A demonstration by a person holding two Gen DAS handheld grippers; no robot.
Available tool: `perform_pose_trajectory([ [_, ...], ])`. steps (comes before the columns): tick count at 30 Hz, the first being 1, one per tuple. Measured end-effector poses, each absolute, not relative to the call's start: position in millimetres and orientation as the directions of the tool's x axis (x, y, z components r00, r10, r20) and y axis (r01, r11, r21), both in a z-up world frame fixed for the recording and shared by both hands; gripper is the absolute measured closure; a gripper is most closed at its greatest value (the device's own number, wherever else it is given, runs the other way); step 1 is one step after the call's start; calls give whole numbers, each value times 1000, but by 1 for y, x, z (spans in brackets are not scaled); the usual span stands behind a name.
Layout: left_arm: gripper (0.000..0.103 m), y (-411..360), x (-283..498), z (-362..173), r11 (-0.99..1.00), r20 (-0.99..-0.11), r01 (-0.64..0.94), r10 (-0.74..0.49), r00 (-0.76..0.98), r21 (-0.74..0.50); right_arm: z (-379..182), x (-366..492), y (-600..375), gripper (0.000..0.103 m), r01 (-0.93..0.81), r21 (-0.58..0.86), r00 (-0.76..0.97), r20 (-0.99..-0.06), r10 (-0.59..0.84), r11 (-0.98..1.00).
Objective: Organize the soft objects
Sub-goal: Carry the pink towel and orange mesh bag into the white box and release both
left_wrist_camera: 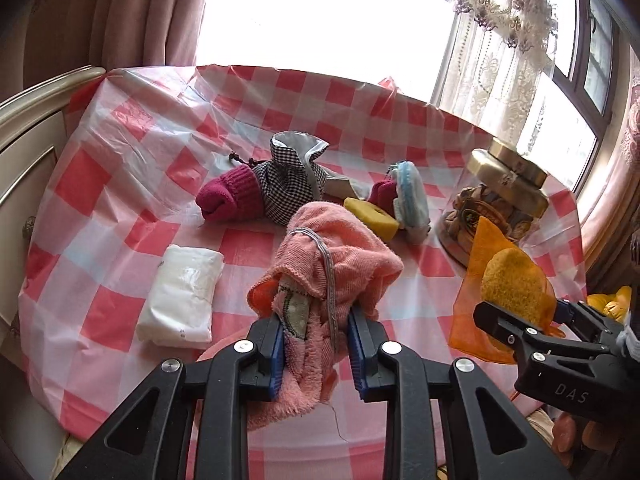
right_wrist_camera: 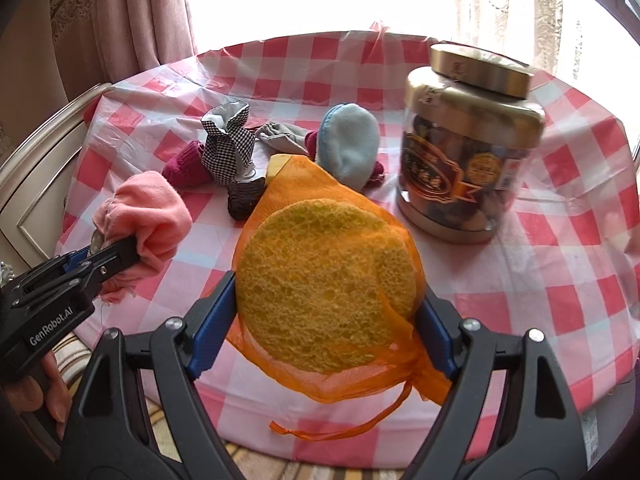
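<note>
Here the left tool (left_wrist_camera: 316, 344) is clamping a bunched pink towel (left_wrist_camera: 336, 264) between its blue pads, holding it above the checked worktop (left_wrist_camera: 120, 200). The right tool (right_wrist_camera: 326, 328) is gripping a round yellow sponge (right_wrist_camera: 320, 280) inside an orange mesh bag (right_wrist_camera: 344, 384), jaws wide around it. Behind them are lying a maroon knit sock (left_wrist_camera: 232, 196), a checked pouch (left_wrist_camera: 288, 184), a blue mitt (right_wrist_camera: 352, 148) and a gold-lidded jar (right_wrist_camera: 468, 144).
</note>
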State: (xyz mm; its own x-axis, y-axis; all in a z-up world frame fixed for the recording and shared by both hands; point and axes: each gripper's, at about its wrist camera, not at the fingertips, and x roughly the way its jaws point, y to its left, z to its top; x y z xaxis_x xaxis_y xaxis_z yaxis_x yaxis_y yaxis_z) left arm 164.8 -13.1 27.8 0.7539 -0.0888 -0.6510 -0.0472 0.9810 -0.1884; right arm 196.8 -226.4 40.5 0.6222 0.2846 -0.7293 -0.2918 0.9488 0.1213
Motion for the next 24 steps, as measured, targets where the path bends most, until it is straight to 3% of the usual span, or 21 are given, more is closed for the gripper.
perform_pose_trajectory([
  [24, 76, -77, 122, 54, 959, -625, 78, -239, 744, -273, 68, 130, -322, 19, -211, 121, 666, -709, 233, 970],
])
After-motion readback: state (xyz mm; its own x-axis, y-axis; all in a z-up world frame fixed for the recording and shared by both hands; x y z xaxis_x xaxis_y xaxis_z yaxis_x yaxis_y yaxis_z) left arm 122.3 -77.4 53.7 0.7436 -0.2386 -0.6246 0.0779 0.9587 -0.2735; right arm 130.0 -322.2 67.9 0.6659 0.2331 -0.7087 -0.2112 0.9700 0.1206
